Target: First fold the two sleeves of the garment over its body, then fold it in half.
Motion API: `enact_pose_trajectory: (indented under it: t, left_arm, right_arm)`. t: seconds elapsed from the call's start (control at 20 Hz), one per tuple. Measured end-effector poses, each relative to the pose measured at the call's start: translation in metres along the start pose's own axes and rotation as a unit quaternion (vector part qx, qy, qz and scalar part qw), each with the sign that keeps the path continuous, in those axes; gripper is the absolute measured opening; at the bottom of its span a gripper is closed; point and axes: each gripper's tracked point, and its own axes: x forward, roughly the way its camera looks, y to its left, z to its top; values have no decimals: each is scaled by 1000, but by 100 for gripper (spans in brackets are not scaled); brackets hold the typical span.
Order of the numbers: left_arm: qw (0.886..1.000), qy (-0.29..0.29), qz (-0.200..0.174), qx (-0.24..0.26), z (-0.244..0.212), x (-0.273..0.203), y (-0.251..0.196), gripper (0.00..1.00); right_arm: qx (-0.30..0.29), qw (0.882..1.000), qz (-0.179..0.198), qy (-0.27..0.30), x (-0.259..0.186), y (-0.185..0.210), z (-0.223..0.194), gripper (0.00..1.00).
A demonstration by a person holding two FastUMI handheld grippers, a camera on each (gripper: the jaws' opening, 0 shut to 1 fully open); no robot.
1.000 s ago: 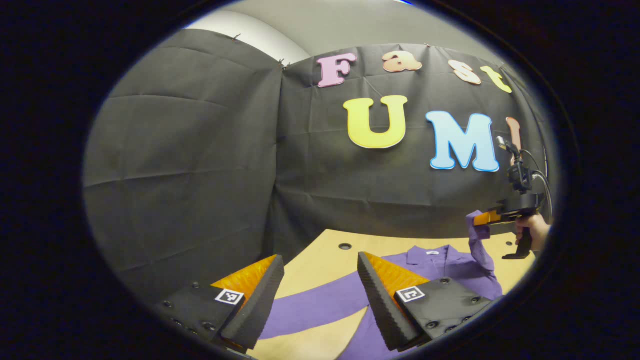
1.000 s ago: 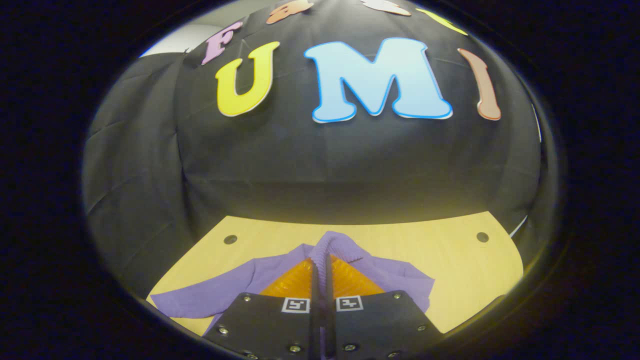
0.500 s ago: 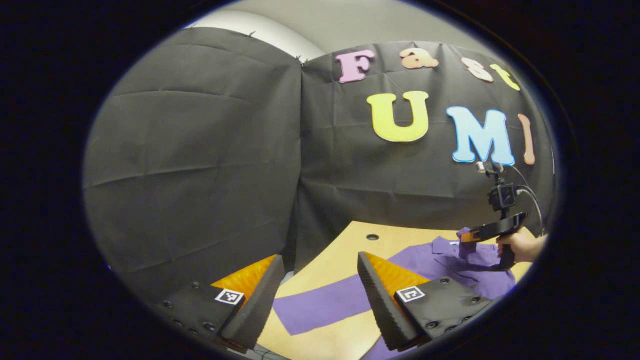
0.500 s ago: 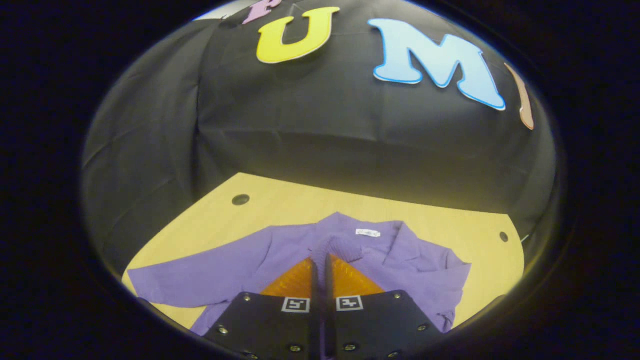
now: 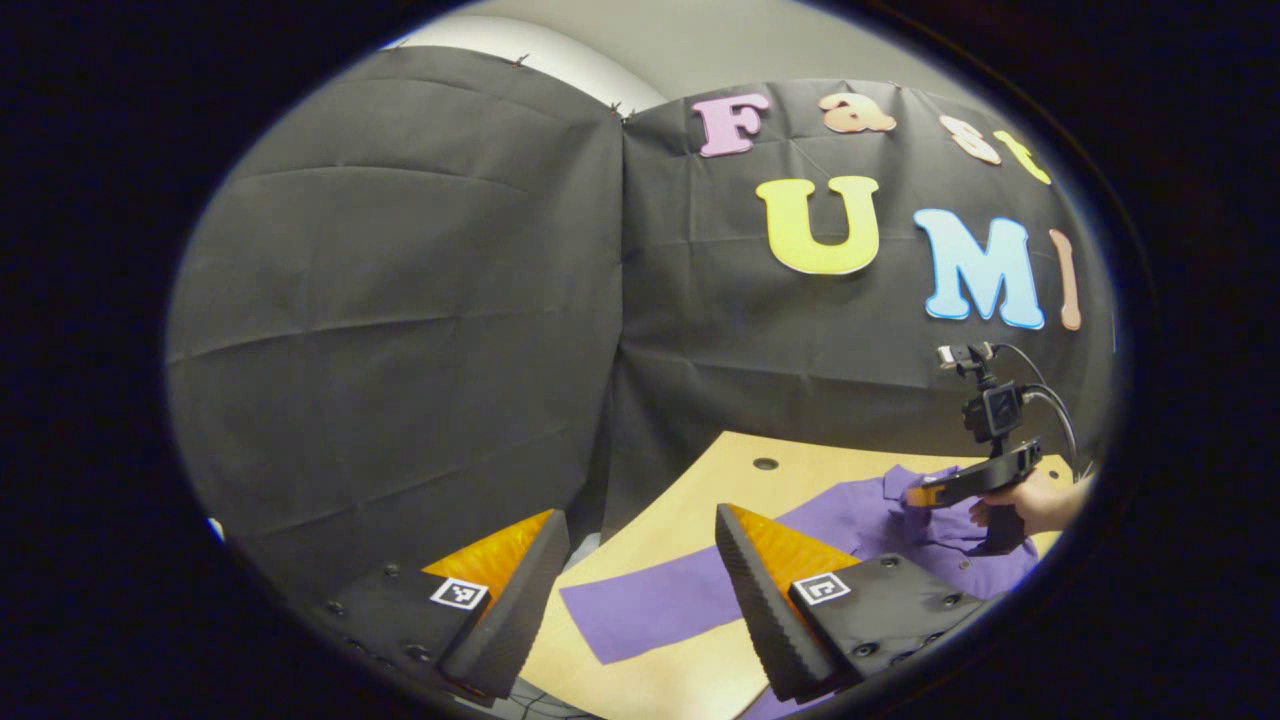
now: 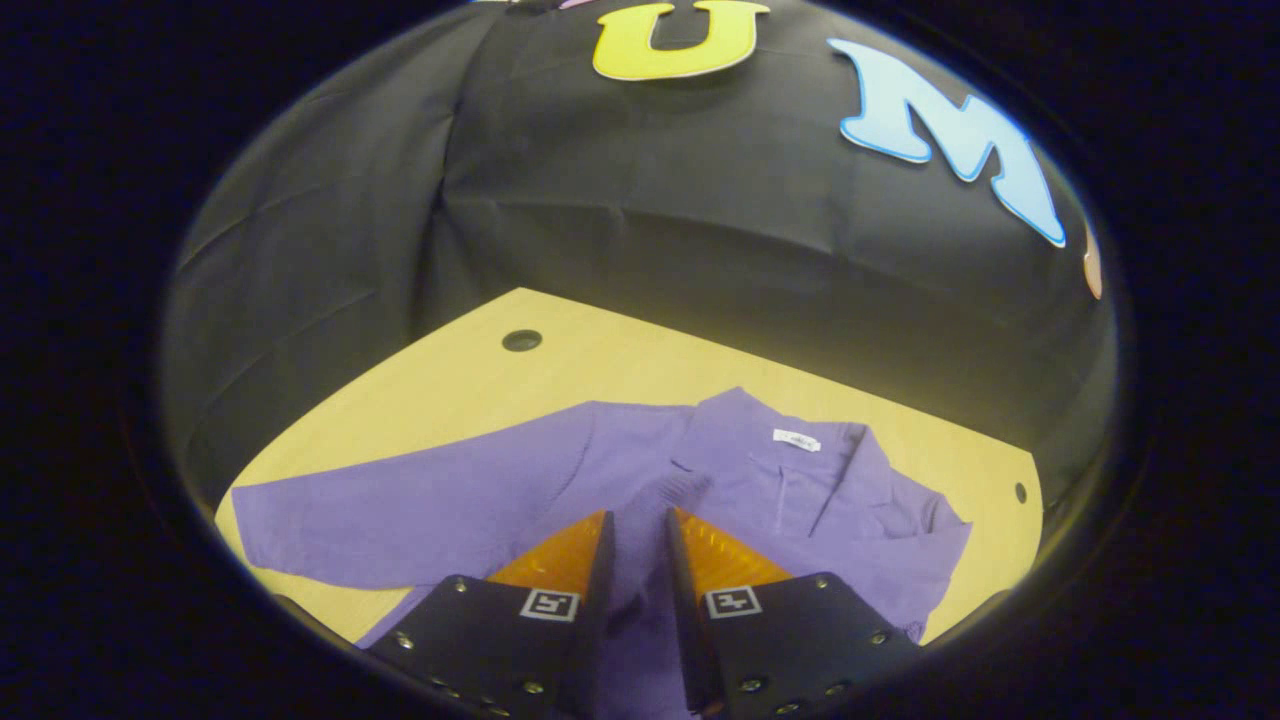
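Purple garment, white neck label unreadable; right claw slightly parted, left claw open

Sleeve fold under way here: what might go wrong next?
The right claw has its jaws slightly apart around the folded sleeve's cuff; the cloth could snag and drag back when it lifts. The other sleeve lies flat, reaching toward the table edge; the open left claw may struggle to pinch it.

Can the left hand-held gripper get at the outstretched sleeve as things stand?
Probably yes. The left hand-held gripper is open, and the flat purple sleeve lies on the wooden table ahead of its fingers, with nothing between. It would need to come down.
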Motion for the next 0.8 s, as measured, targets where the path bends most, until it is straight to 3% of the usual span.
enact_pose_trajectory:
  t: [0.05,0.15,0.25,0.5,0.8]
  left_arm:
    - [1000,2,-1,-2,-3,3,0,95]
    - [1000,9,-4,-4,-13,8,1,95]
    - [1000,15,-2,-6,-23,14,4,95]
    - [999,41,22,-11,-61,38,15,95]
    - [986,140,80,-40,-151,73,46,95]
  right_arm:
    - [-3,1000,4,-7,-4,3,3,34]
    - [-6,1000,4,-22,-16,4,9,77]
    - [-8,999,-2,-40,-35,3,17,96]
    - [3,995,-2,-96,-100,2,44,94]
    - [23,991,-5,-132,-160,5,52,94]
